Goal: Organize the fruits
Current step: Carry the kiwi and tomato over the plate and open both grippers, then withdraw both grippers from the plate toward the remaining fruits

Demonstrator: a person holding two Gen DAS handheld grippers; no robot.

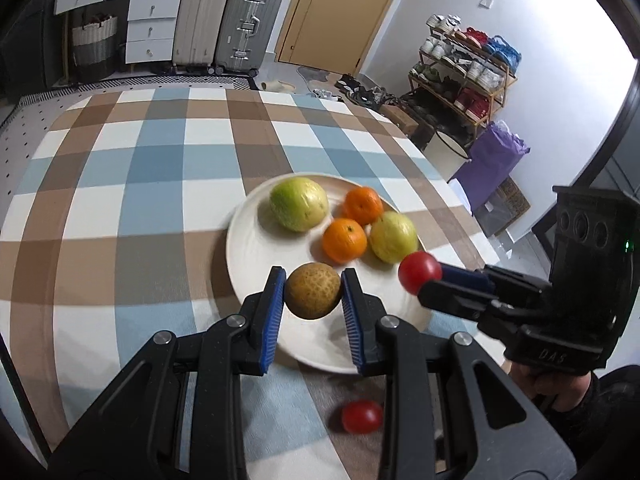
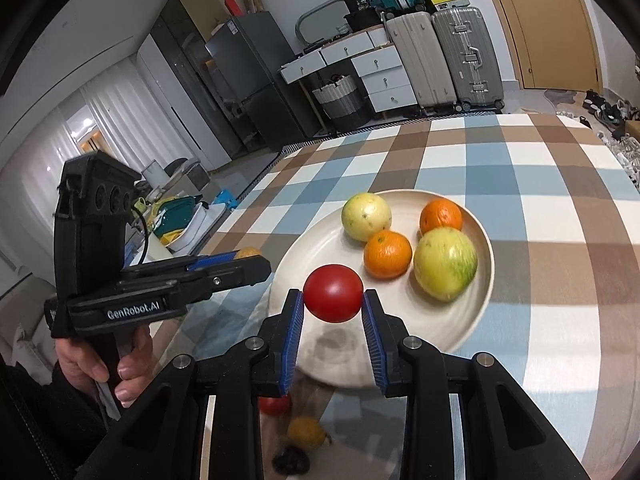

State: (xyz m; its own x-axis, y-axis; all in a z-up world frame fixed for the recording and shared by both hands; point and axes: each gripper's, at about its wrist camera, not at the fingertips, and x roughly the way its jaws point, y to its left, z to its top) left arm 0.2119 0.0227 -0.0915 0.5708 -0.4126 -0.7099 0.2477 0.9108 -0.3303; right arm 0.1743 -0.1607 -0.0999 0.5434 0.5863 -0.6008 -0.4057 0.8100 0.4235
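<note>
A cream plate (image 1: pixel 256 256) (image 2: pixel 452 332) on the checked tablecloth holds two green-yellow guavas (image 1: pixel 299 203) (image 1: pixel 393 237) and two oranges (image 1: pixel 363 205) (image 1: pixel 344 240). My left gripper (image 1: pixel 313 291) is shut on a brown round fruit (image 1: pixel 313 290) and holds it over the plate's near rim. My right gripper (image 2: pixel 333 295) is shut on a red tomato (image 2: pixel 333 293) (image 1: pixel 419 272), over the plate's near edge. A second tomato (image 1: pixel 361 416) (image 2: pixel 274 405) lies on the cloth near the plate. A small yellow fruit (image 2: pixel 307 432) and a dark item (image 2: pixel 291 460) lie below the right gripper.
The table's far side is bare checked cloth (image 1: pixel 160 152). Suitcases (image 1: pixel 228 20), white drawers (image 1: pixel 152 28) and a basket (image 1: pixel 94 44) stand beyond the table. A shoe rack (image 1: pixel 464 68) and a purple bag (image 1: pixel 496 160) stand at the right.
</note>
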